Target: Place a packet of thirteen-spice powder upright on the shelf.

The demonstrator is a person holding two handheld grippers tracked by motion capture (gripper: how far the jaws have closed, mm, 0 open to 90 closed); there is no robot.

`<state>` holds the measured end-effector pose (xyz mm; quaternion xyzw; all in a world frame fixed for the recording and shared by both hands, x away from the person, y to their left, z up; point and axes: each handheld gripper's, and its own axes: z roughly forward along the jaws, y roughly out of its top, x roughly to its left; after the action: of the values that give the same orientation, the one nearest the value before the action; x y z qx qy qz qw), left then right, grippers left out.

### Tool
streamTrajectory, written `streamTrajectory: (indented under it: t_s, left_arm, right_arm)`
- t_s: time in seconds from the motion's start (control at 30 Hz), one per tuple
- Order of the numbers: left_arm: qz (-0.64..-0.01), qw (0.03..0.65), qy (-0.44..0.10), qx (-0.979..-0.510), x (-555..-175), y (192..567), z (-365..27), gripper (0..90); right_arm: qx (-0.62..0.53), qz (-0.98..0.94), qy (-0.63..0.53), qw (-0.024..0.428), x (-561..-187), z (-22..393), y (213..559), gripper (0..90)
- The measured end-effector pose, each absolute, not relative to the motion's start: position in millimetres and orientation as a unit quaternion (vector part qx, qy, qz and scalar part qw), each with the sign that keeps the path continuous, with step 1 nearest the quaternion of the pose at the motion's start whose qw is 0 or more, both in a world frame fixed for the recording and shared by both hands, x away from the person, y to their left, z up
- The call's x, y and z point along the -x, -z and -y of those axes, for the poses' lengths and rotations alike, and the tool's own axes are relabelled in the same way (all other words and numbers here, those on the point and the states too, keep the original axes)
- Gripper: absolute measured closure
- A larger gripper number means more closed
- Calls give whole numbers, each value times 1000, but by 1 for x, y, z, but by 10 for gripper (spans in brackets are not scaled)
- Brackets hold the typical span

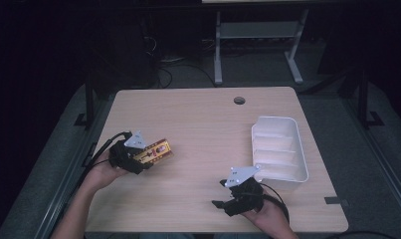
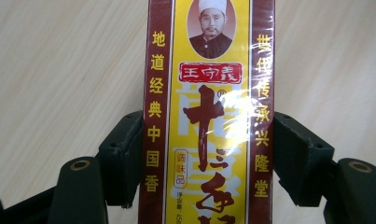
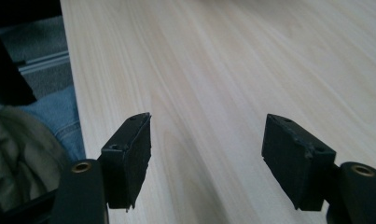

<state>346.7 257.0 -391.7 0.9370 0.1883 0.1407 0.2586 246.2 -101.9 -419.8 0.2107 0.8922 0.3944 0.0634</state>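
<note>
A long yellow and maroon box (image 1: 157,151) with Chinese print and a small portrait is held just above the left side of the wooden table (image 1: 203,124). My left gripper (image 1: 149,157) is shut on it; in the left gripper view the box (image 2: 206,93) runs up between the two pads (image 2: 125,158), which press on its long sides. My right gripper (image 1: 219,192) rests near the table's front edge, right of centre. Its jaws stand wide open, and between its pads (image 3: 129,158) there is bare wood.
A white ribbed plastic tray (image 1: 300,149) lies at the right side of the table, just behind the right gripper. A round cable hole (image 1: 239,100) sits near the far edge. Beyond the table are a dark floor and a metal frame (image 1: 257,45).
</note>
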Motion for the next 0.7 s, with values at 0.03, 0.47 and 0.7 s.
streamTrajectory:
  t_s: [0.03, 0.47, 0.7]
  left_arm:
    - [-184, 261, -144, -937, -344, 389, -254, 323]
    - [-134, 306, -174, -926, -304, 373, -201, 322]
    - [-116, 330, -173, -921, -284, 379, -174, 322]
  right_arm:
    - [-215, -890, -396, 65, -247, 103, 419, 321]
    - [-246, -868, -423, 85, -247, 106, 410, 297]
    - [-263, -860, -429, 84, -249, 110, 409, 299]
